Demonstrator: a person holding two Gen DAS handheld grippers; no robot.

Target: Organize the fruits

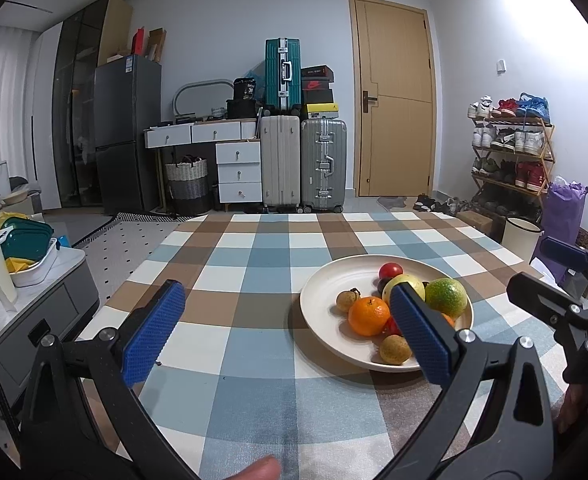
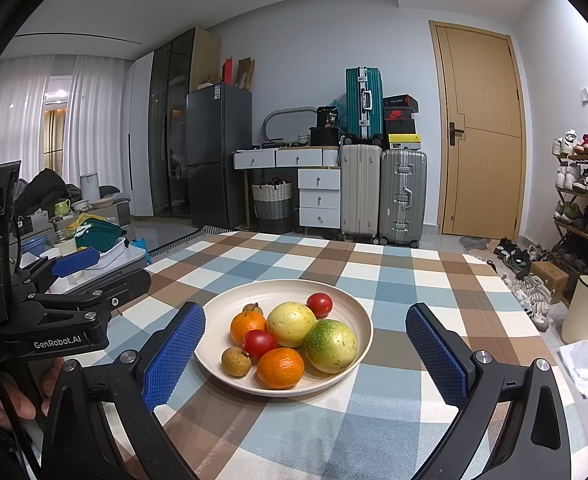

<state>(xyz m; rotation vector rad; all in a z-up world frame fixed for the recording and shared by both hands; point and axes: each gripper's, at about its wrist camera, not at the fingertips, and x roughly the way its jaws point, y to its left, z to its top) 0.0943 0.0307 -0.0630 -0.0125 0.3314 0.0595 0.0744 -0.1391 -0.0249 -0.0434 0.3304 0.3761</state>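
A cream plate (image 2: pixel 222 304) (image 1: pixel 326 280) sits on the checked tablecloth (image 2: pixel 394 280) and holds several fruits: two oranges (image 2: pixel 281 367) (image 2: pixel 247 325), a green-yellow fruit (image 2: pixel 331 345), a pale yellow fruit (image 2: pixel 291 323), two red tomatoes (image 2: pixel 319 304) (image 2: pixel 259 343) and two small brown longans (image 2: pixel 236 361). My right gripper (image 2: pixel 306 354) is open and empty, its jaws wide on either side of the plate's near edge. My left gripper (image 1: pixel 284 334) is open and empty, left of the plate; its right finger (image 1: pixel 418 328) covers part of the fruit.
The left gripper body also shows at the left edge of the right wrist view (image 2: pixel 54 320). A side cabinet with a tray of dishes (image 1: pixel 26 248) stands left of the table. Suitcases (image 1: pixel 302 164), a door and a shoe rack (image 1: pixel 510 152) stand beyond.
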